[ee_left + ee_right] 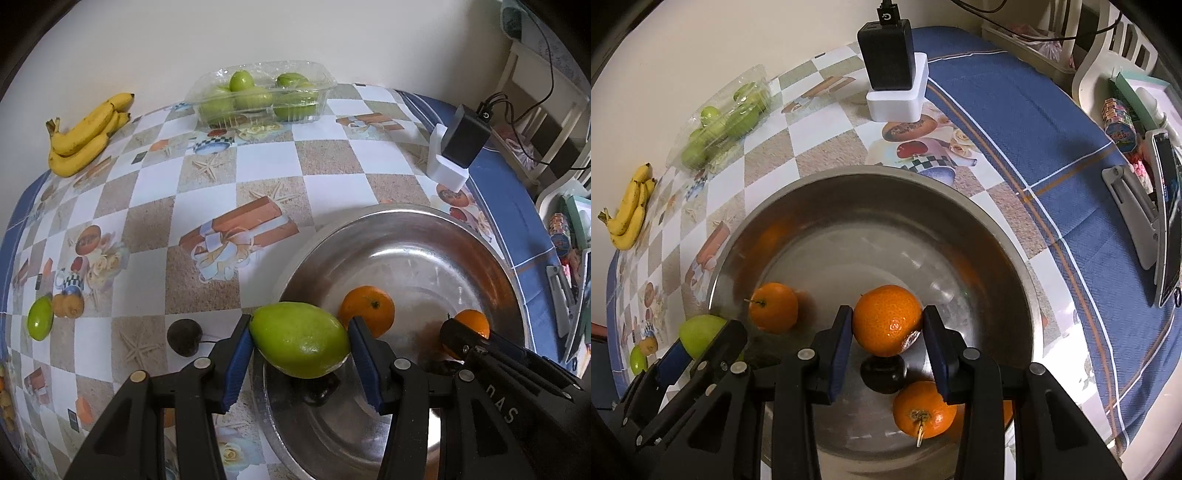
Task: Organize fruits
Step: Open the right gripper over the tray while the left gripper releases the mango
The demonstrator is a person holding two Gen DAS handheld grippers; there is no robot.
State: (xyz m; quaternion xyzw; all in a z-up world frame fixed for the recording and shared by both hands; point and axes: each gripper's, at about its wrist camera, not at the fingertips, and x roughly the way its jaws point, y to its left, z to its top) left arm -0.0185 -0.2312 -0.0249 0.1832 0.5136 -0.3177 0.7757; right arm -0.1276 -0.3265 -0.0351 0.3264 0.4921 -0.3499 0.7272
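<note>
Over the near-left rim of the steel bowl (406, 218), the left tool (300, 341) grips a big green fruit (300, 339), blue pads pressed on both ends, fruit lying crosswise betw. them and partly above the bowl's edge. In the bowl, w/ the right tool (886, 325) closed on one orange (886, 319): pads touch its left & right sides, and it sits above the bowl floor, a dark round fruit (882, 376) just below it. Two more oranges lie loose in the bowl: one at left w/ a stem (773, 307), one near the front, stem toward the camera (925, 409).

On the checked surface (207, 221) left of the bowl: a dark round fruit w/ a thin stalk (184, 336) just beside the left tool's pad, and a small green fruit (40, 323) well apart, near the left edge. Far left, a bunch of bananas (86, 134) against the wall. Far centre, a clear plastic tray (258, 94) w/ several green fruits inside. Far right, a black charger (466, 138) stands in a white block (445, 166), cable running off the surface. Right of the blue cloth border, a phone on a stand (1167, 221) and some clutter, too small to tell.
</note>
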